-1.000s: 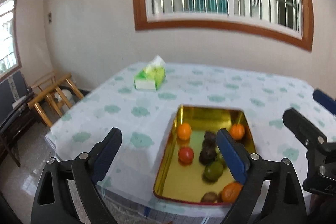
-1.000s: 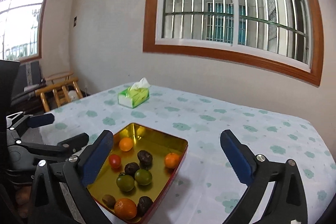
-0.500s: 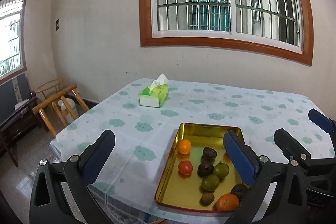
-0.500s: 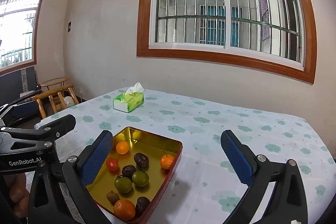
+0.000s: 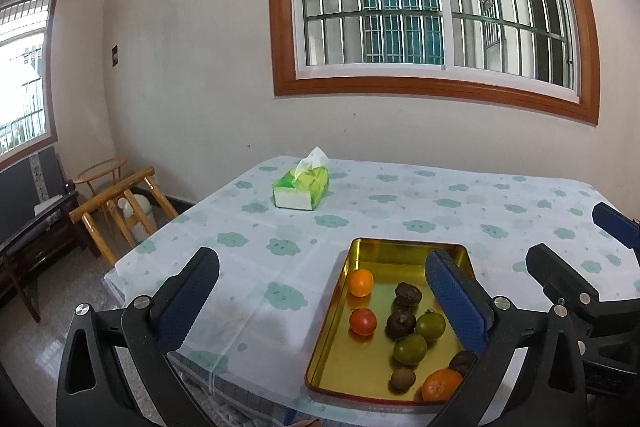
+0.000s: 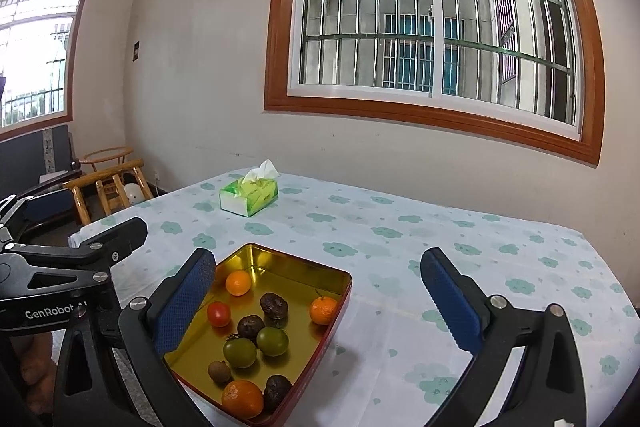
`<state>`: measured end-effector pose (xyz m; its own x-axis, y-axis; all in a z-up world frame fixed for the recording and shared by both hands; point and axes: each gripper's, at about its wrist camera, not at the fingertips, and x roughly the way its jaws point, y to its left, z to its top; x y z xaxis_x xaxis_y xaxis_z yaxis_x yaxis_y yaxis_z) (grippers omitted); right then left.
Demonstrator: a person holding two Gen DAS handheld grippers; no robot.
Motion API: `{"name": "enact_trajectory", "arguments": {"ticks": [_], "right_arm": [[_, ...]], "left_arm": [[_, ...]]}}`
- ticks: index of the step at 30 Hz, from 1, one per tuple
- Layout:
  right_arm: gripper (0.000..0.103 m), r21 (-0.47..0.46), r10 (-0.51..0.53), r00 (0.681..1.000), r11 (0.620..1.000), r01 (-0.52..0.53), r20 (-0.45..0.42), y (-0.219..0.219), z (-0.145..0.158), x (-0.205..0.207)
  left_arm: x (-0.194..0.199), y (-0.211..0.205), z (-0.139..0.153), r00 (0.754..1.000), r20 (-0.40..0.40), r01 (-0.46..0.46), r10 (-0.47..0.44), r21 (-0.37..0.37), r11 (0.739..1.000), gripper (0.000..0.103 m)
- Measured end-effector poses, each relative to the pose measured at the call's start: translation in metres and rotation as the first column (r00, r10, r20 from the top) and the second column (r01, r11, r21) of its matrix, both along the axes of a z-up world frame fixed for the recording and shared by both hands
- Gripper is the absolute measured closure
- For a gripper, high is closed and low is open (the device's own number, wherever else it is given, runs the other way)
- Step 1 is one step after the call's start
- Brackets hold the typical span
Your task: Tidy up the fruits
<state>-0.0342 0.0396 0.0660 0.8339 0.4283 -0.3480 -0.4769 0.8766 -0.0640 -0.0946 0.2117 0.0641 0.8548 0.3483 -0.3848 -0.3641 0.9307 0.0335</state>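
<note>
A gold metal tray (image 5: 384,254) (image 6: 280,263) sits near the table's front edge. It holds oranges (image 5: 360,282) (image 6: 242,398), a red tomato (image 5: 363,321) (image 6: 218,313), two green tomatoes (image 5: 410,348) (image 6: 239,352), dark wrinkled fruits (image 5: 407,293) (image 6: 274,305) and a small brown fruit (image 6: 219,371). My left gripper (image 5: 320,303) is open and empty, raised in front of the tray. My right gripper (image 6: 318,303) is open and empty, raised to the tray's right. Each gripper shows at the edge of the other's view.
A green tissue box (image 5: 302,189) (image 6: 249,195) stands at the back left of the table (image 5: 400,203), which has a cloud-print cloth. Wooden chairs (image 5: 120,203) and a dark bench (image 5: 32,227) stand on the floor to the left. A wall with a barred window is behind.
Both grippers have risen and pulled back from the tray, so more of the table and window shows. Both stay open and empty.
</note>
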Motion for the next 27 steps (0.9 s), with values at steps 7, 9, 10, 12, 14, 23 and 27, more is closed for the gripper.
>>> {"name": "enact_trajectory", "arguments": {"ticks": [7, 9, 10, 12, 14, 23, 27], "right_arm": [[0.001, -0.012, 0.016, 1.0, 1.0, -0.016, -0.002, 0.003, -0.001, -0.002], [0.001, -0.015, 0.017, 1.0, 1.0, -0.017, -0.001, 0.004, -0.001, -0.002], [0.001, -0.014, 0.018, 1.0, 1.0, -0.018, 0.0, 0.004, -0.001, -0.002], [0.001, -0.013, 0.019, 1.0, 1.0, -0.019, -0.002, 0.003, -0.001, -0.002], [0.001, -0.016, 0.02, 1.0, 1.0, -0.021, -0.009, 0.003, -0.002, 0.001], [0.001, -0.043, -0.013, 0.988, 0.999, 0.007, -0.151, -0.026, -0.025, 0.041], [0.001, -0.13, -0.106, 0.955, 0.989, 0.072, -0.278, -0.07, -0.054, 0.093]], "left_arm": [[-0.001, 0.002, -0.003, 1.0, -0.011, -0.01, 0.01, -0.003, 1.0, 0.001], [0.0, 0.003, -0.004, 1.0, -0.013, -0.01, 0.01, -0.004, 1.0, 0.001], [0.0, 0.004, -0.005, 1.0, -0.017, -0.011, 0.011, -0.003, 1.0, 0.001], [0.002, 0.004, -0.007, 1.0, -0.028, -0.01, 0.01, -0.003, 1.0, 0.001], [0.005, 0.003, -0.009, 0.999, -0.045, 0.005, -0.006, -0.012, 1.0, 0.001], [0.019, -0.004, -0.014, 0.996, -0.089, 0.029, -0.028, 0.007, 1.0, 0.001], [0.025, -0.005, -0.013, 0.992, -0.124, 0.032, -0.033, -0.014, 0.999, 0.001]]}}
